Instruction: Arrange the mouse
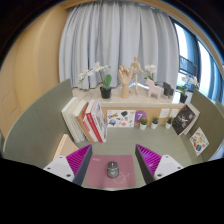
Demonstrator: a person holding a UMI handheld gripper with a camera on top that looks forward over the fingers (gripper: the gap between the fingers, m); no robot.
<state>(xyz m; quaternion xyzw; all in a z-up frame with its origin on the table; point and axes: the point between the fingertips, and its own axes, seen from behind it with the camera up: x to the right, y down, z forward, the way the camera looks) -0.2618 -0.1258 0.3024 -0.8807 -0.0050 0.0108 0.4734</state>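
Two pink-padded fingers [82, 157] of the gripper [113, 163] stand released, spread wide at either side of a pink mat [112, 184] on the grey table [35, 125]. Between them, at six o'clock and touching neither pad, sits a small grey mouse [112, 170]. Beyond, at twelve o'clock, a wooden shelf [135, 102] carries white orchids [100, 76] and a wooden hand model [128, 76], with books [86, 121] leaning at ten o'clock and framed pictures [185, 119] at two o'clock.

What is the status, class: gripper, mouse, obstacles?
Gripper open. Mouse on mat, between fingers, not pressed. Books well beyond; nothing blocking.
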